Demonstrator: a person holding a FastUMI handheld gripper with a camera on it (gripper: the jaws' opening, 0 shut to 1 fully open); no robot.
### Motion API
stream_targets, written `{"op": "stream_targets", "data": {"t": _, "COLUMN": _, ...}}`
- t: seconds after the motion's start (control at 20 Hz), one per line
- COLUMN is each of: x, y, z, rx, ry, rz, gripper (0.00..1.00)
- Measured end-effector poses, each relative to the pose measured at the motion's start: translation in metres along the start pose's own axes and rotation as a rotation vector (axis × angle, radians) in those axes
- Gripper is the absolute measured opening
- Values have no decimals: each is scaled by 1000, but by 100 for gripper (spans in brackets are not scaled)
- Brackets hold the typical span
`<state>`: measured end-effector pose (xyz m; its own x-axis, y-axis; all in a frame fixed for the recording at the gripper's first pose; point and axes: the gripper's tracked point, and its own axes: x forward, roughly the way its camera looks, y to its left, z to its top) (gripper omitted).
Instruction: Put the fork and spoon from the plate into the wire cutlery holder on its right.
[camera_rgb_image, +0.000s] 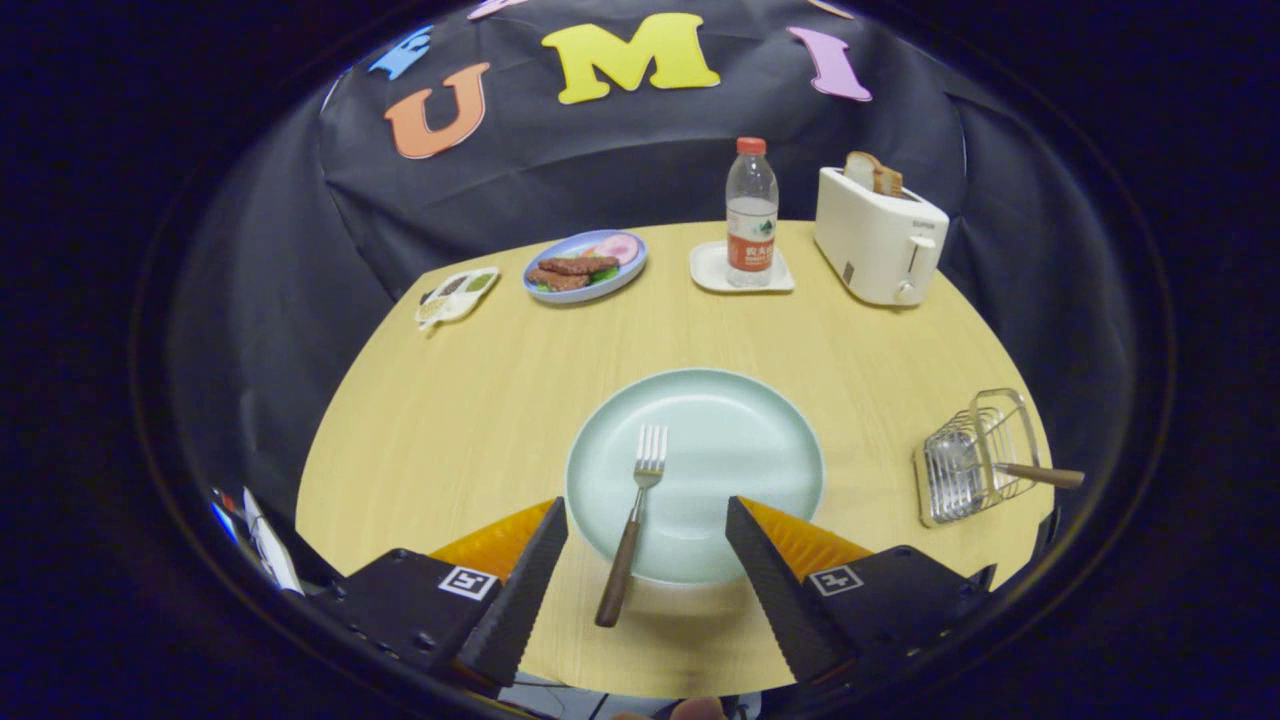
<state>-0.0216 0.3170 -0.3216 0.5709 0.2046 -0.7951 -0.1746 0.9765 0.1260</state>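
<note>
gripper (646, 540) fingers spread wide, holding nothing; fork (634, 523) lies between them, tines on the plate (760, 440), handle over its near rim. wire cutlery holder (975, 458) to the right already has a wooden-handled utensil. advice: descend squarely, pinch mid-handle.

fork (634, 520) – metal, wood handle | plate (760, 440) – glossy | table (450, 420) – matt wood

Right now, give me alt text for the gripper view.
The open gripper straddles a fork lying on a pale green plate, its handle over the near rim. To the right, a wire cutlery holder already holds a wooden-handled utensil.
</note>
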Motion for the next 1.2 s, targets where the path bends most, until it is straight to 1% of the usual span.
{"op": "stream_targets", "data": {"t": 0.15, "x": 22, "y": -1, "z": -12, "rx": 4, "ry": 24, "rz": -35, "gripper": 97}}
{"op": "stream_targets", "data": {"t": 0.25, "x": 34, "y": -1, "z": -20, "rx": 11, "ry": 48, "rz": -46, "gripper": 90}}
{"op": "stream_targets", "data": {"t": 0.3, "x": 39, "y": -3, "z": -22, "rx": 10, "ry": 60, "rz": -51, "gripper": 84}}
{"op": "stream_targets", "data": {"t": 0.35, "x": 42, "y": -4, "z": -25, "rx": 7, "ry": 70, "rz": -53, "gripper": 80}}
{"op": "stream_targets", "data": {"t": 0.4, "x": 45, "y": -4, "z": -27, "rx": 3, "ry": 82, "rz": -54, "gripper": 75}}
{"op": "stream_targets", "data": {"t": 0.55, "x": 51, "y": -3, "z": -34, "rx": -18, "ry": 102, "rz": -61, "gripper": 63}}
{"op": "stream_targets", "data": {"t": 0.7, "x": 57, "y": -2, "z": -42, "rx": -17, "ry": 138, "rz": -63, "gripper": 35}}
{"op": "stream_targets", "data": {"t": 0.75, "x": 56, "y": -2, "z": -44, "rx": -11, "ry": 147, "rz": -65, "gripper": 28}}
{"op": "stream_targets", "data": {"t": 0.8, "x": 55, "y": -2, "z": -42, "rx": -18, "ry": 151, "rz": -61, "gripper": 9}}
{"op": "stream_targets", "data": {"t": 0.85, "x": 58, "y": -4, "z": -43, "rx": -30, "ry": 159, "rz": -62, "gripper": 9}}
{"op": "stream_targets", "data": {"t": 0.9, "x": 59, "y": -7, "z": -42, "rx": -34, "ry": 159, "rz": -65, "gripper": 2}}
{"op": "stream_targets", "data": {"t": 1.0, "x": 52, "y": -7, "z": -41, "rx": -27, "ry": 184, "rz": -53, "gripper": 1}}
{"op": "stream_targets", "data": {"t": 1.2, "x": 37, "y": -23, "z": -28, "rx": -34, "ry": 183, "rz": -58, "gripper": 1}}
